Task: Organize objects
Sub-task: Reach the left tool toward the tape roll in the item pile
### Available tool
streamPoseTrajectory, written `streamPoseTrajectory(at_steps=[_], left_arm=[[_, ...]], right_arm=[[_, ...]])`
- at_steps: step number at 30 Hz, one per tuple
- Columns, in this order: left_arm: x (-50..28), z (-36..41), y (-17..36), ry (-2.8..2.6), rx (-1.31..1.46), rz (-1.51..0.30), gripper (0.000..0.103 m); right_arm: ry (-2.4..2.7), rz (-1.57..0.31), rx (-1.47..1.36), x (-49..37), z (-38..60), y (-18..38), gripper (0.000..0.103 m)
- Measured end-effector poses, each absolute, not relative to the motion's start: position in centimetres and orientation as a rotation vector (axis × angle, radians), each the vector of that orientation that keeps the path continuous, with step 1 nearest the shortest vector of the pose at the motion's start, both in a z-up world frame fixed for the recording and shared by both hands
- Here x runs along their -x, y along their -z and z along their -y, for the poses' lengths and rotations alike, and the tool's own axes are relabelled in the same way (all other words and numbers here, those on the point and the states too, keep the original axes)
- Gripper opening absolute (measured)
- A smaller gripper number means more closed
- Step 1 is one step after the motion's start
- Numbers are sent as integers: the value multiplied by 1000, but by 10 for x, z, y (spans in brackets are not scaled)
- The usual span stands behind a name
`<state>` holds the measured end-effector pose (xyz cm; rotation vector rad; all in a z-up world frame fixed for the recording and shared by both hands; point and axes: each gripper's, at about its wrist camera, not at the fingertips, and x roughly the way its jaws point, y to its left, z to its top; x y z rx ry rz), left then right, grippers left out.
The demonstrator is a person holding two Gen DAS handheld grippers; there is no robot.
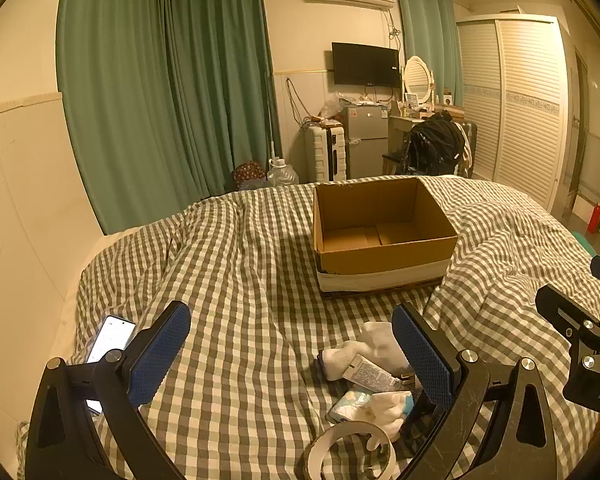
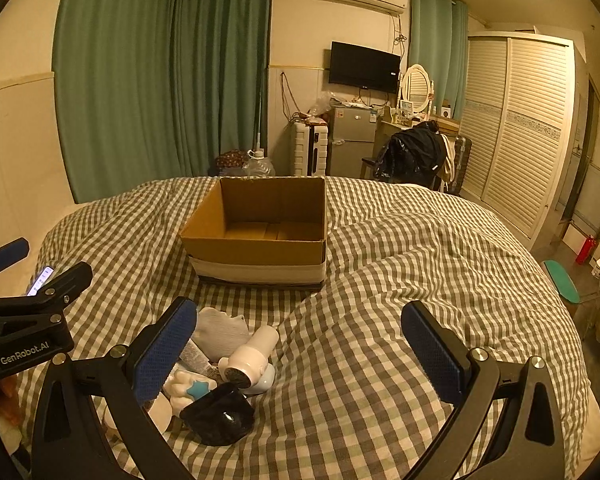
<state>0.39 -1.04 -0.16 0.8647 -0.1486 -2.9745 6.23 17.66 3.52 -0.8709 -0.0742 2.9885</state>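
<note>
Grippers first: left gripper [image 1: 292, 360] stands wide apart, nothing between its blue pads, poised above the checked duvet [image 1: 240, 272]. Right gripper [image 2: 300, 352] is likewise spread wide and grips nothing.

Nearest the left gripper, a roll of tape [image 1: 350, 450] lies on the duvet. Just beyond it, a loose heap: a patterned tissue pack [image 1: 350, 402], a printed tube [image 1: 374, 372] and white socks [image 1: 376, 344], touching one another beside the left gripper's right finger. In the right wrist view the same heap sits by that gripper's left finger: a black pouch [image 2: 220, 416] closest, a white handheld device [image 2: 252, 354] with round grille resting on its base, a grey sock [image 2: 220, 332] behind.

A lit phone [image 1: 110, 340] lies at the bed's left edge.

Farther on, an open cardboard box [image 2: 260, 236] sits upright mid-bed, well apart from the heap.
</note>
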Motion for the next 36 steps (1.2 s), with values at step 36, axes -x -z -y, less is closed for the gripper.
streamPoseTrajectory(at_steps=[36], left_arm=[[-47,21,-48,3036,-751,79,103]], right_arm=[[-3080,106,722,-111,-160,-92,103]])
